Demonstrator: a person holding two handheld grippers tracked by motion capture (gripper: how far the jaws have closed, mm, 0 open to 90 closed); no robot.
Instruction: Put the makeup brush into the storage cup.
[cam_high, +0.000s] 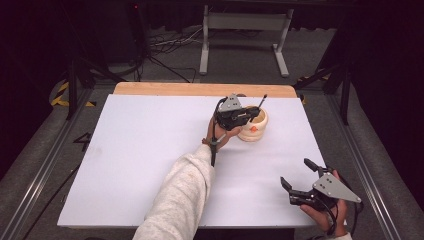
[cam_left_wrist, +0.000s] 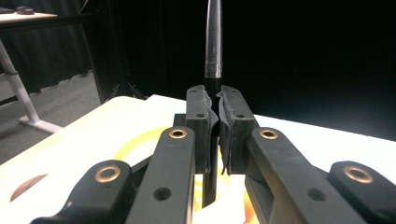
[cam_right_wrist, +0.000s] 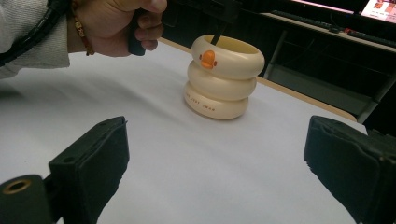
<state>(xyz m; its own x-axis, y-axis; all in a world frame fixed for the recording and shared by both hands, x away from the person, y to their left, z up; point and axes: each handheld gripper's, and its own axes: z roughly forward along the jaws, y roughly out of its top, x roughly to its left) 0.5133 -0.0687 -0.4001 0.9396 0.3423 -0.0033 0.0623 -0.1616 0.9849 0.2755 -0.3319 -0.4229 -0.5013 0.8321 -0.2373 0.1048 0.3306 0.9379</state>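
My left tool (cam_high: 248, 116) is clamped on the pen (cam_left_wrist: 213, 42), its tip inside the holder (cam_right_wrist: 222, 84); releasing remains. Right tool (cam_high: 296, 175) idles apart.

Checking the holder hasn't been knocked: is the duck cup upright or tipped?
Upright: the duck cup sits flat on the table, rim level.

Wide open white bench (cam_high: 140, 165) on the near left, nothing in the way there. Far right of centre, the cream ringed holder (cam_high: 254, 127) blocks passage, with the left tongs (cam_high: 248, 116) and a black pen (cam_high: 261, 101) crowding its mouth.
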